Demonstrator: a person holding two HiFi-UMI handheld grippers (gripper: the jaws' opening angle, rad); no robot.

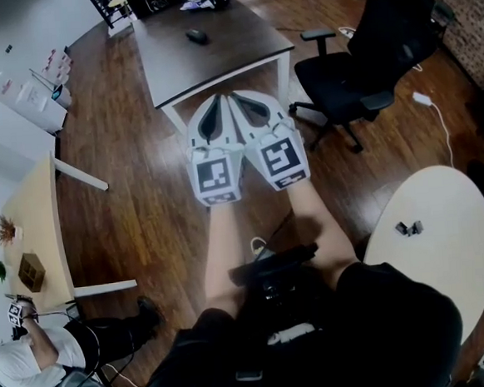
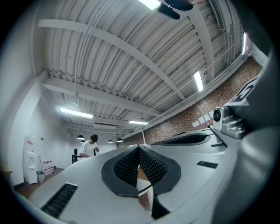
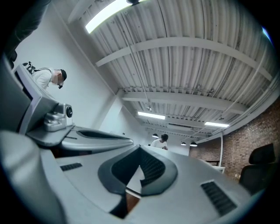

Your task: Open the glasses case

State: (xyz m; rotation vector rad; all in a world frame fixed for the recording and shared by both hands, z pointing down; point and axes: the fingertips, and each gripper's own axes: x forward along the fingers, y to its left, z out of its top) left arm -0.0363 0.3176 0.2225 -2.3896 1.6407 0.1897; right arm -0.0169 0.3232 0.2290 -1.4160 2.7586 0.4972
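Head view: over a dark wood floor (image 1: 142, 196), the left gripper (image 1: 216, 100) and right gripper (image 1: 241, 98) are held out side by side, nearly touching, each closed and empty. Three tables ring them: a dark table (image 1: 231, 60) ahead, a round white table (image 1: 443, 206) at right, and a pale wood desk (image 1: 40, 221) at left. One black office chair (image 1: 365, 62) stands between the dark and white tables. A dark oval object (image 1: 197, 36), possibly the glasses case though this cannot be confirmed, lies on the dark table, well apart from both grippers. One seated person (image 1: 38, 359) is at lower left.

Left gripper view: the ribbed pads (image 2: 151, 168) meet with nothing between them. Only here and in the right gripper view does the room's upper half show: a white corrugated ceiling (image 2: 131, 52) with strip lights and a brick wall (image 2: 205, 109). One person in a white shirt (image 2: 89, 148) stands far off, and a water dispenser (image 2: 30, 159) lines the left wall.

Right gripper view: the jaws are together and bare. Two people appear, one close at upper left (image 3: 48, 78) and one distant at centre (image 3: 162, 141).
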